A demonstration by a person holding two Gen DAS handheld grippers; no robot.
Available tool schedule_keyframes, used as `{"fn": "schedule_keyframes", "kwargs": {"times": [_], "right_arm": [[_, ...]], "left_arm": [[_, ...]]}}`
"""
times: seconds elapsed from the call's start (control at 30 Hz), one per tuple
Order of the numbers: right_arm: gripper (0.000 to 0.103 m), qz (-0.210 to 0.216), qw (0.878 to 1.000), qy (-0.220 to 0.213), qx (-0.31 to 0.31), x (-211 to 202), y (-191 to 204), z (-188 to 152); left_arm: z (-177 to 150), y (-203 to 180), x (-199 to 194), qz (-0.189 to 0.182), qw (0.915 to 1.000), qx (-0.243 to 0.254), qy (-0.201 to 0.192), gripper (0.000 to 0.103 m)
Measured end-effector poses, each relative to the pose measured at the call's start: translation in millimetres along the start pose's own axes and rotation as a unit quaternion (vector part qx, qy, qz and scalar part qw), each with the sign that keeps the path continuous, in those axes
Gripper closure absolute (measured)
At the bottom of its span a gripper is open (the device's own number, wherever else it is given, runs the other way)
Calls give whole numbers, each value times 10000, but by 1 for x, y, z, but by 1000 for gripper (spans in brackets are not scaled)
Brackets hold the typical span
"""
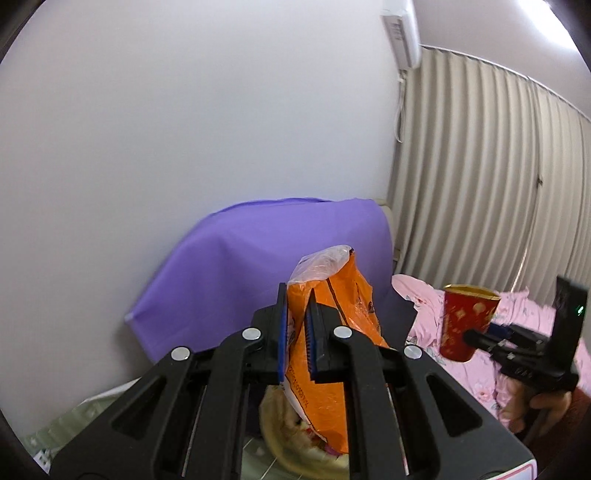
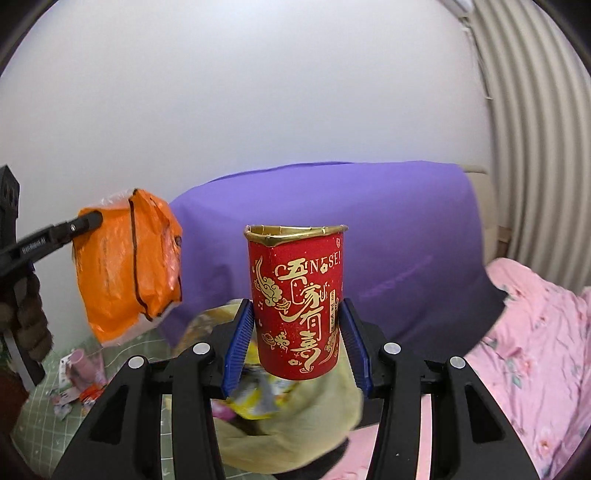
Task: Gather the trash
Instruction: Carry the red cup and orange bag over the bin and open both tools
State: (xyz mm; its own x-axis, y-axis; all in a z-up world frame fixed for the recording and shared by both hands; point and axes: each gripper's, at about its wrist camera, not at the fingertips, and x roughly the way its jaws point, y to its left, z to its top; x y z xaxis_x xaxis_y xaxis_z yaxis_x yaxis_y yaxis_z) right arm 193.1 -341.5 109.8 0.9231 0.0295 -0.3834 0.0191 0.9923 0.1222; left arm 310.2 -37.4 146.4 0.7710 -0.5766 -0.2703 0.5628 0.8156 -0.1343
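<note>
purple cloth (image 2: 369,229), pink bedding (image 2: 535,332), curtain (image 1: 480,166)

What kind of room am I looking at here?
Most likely a bedroom in a home: pink floral bedding lies on the right, pleated curtains cover one wall, and an air conditioner is mounted high up.

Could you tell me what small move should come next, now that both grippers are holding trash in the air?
Probably lower the right gripper and its red paper cup toward the yellowish bag below: its opening with wrappers appears to lie just under the cup, while the left gripper holds the orange wrapper aside.
</note>
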Motion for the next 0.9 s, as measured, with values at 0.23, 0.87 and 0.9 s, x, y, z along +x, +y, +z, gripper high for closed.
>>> {"fn": "schedule_keyframes", "kwargs": {"times": [0.23,0.87,0.9], "right_arm": [[58,-47,9999,39,131,8,-16,4],[58,645,9785,1818,-726,129,32,-72],[58,583,9786,1816,-778,131,31,-71]], "left_arm": [[-50,-38,81,-273,9950,138,953,95],[-137,-9,119,-373,9700,22,2403,95],[-134,-16,126,-387,9700,64,2401,95]]}}
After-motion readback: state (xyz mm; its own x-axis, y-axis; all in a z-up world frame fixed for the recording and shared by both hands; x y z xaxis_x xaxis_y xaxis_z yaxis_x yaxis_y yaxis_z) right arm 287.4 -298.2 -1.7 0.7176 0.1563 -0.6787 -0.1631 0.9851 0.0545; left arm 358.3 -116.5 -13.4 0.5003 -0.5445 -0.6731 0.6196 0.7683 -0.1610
